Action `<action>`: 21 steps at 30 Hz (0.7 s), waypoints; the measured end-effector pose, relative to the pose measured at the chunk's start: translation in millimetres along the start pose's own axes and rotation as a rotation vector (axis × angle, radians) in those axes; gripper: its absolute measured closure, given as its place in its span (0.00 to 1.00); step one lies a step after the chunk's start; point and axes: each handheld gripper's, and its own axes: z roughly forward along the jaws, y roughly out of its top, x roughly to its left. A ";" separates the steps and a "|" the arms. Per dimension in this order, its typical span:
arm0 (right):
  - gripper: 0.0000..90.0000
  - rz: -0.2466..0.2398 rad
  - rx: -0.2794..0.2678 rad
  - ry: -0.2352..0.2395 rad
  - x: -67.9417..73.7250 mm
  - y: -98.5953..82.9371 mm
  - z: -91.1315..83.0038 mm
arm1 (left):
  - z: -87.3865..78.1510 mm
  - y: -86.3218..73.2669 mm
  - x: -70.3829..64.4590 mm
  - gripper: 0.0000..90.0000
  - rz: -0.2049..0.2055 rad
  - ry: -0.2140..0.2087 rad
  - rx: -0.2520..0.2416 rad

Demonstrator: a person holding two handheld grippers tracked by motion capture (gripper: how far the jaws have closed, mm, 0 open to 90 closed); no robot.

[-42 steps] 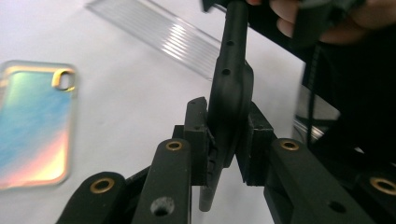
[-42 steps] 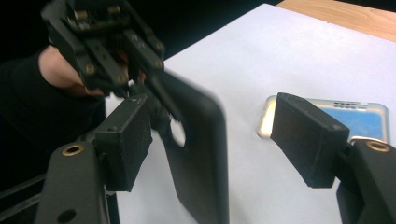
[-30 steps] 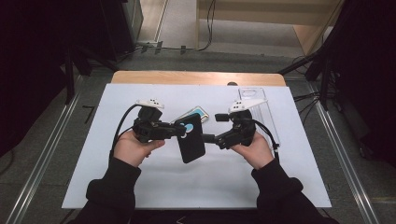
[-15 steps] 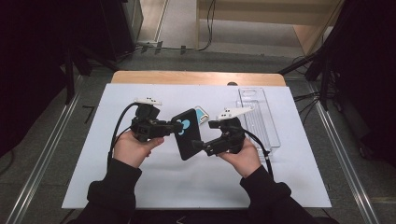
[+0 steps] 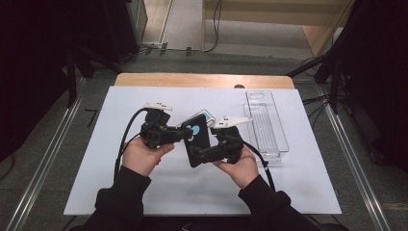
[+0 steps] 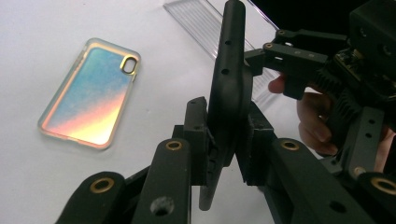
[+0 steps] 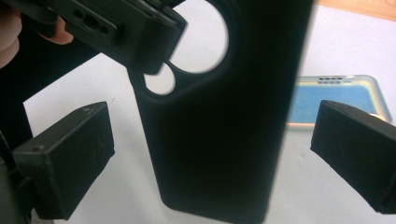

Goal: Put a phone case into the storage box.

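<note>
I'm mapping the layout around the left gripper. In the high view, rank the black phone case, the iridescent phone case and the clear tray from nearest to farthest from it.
1. Black phone case, clamped in the left gripper.
2. Iridescent phone case, on the table just beyond.
3. Clear tray, far right.

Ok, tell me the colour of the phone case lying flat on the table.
The phone case is iridescent, blue fading to orange-pink; the left gripper view shows it best.

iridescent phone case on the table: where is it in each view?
High view: iridescent case at centre, peeking out behind the black case.
Left gripper view: upper left, flat on the white mat.
Right gripper view: right of centre, partly behind the black case.
Shared landmark: the black case.
</note>
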 end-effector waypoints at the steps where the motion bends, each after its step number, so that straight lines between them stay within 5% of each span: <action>1: 0.00 -0.001 -0.002 -0.007 1.1 -0.1 1.2 | 1.0 -0.1 -1.0 0.85 0.003 -0.001 0.001; 8: 0.00 -0.009 -0.001 -0.031 5.1 -0.6 7.8 | 8.1 -1.1 -8.1 0.85 0.011 -0.010 0.018; 18: 0.16 0.002 -0.017 -0.032 1.1 -2.0 6.9 | 10.9 -1.8 -12.8 0.84 0.028 -0.027 0.013; 21: 0.16 0.004 -0.019 -0.030 -0.7 -1.8 5.5 | 8.6 -0.5 -13.7 0.71 0.032 -0.038 0.006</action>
